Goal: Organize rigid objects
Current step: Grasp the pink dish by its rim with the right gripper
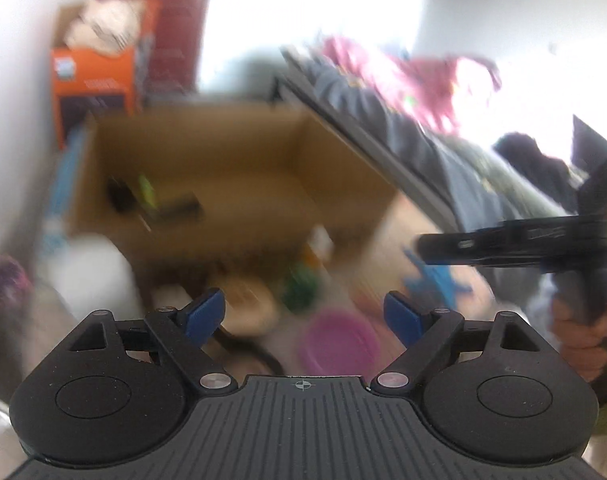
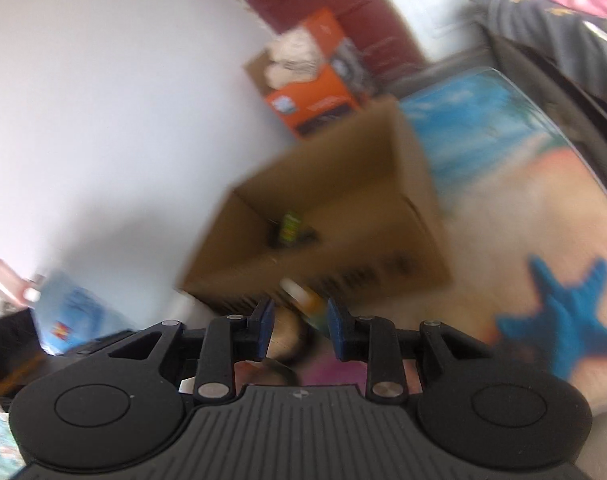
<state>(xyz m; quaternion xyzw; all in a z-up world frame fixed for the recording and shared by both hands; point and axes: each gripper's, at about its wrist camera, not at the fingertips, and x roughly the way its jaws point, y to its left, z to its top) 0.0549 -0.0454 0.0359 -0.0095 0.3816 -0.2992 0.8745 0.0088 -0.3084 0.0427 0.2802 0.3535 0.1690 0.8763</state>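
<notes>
Both views are motion-blurred. An open cardboard box [image 1: 207, 148] stands on the floor mat with a few dark and green objects [image 1: 151, 200] inside; it also shows in the right wrist view [image 2: 343, 200]. My left gripper [image 1: 303, 316] is open and empty above a pink bowl [image 1: 339, 344], a tan round object [image 1: 247, 308] and a green object [image 1: 301, 288]. My right gripper [image 2: 297, 326] is partly open and empty, with an orange-and-white bottle [image 2: 303, 300] just beyond its fingertips. The right gripper also shows in the left view [image 1: 523, 246].
An orange carton [image 1: 97, 76] stands behind the box by the white wall. A bed with grey cover and pink cloth [image 1: 423, 80] runs along the right. A blue starfish print [image 2: 567, 316] marks the mat. A white container [image 1: 91, 276] sits left of the box.
</notes>
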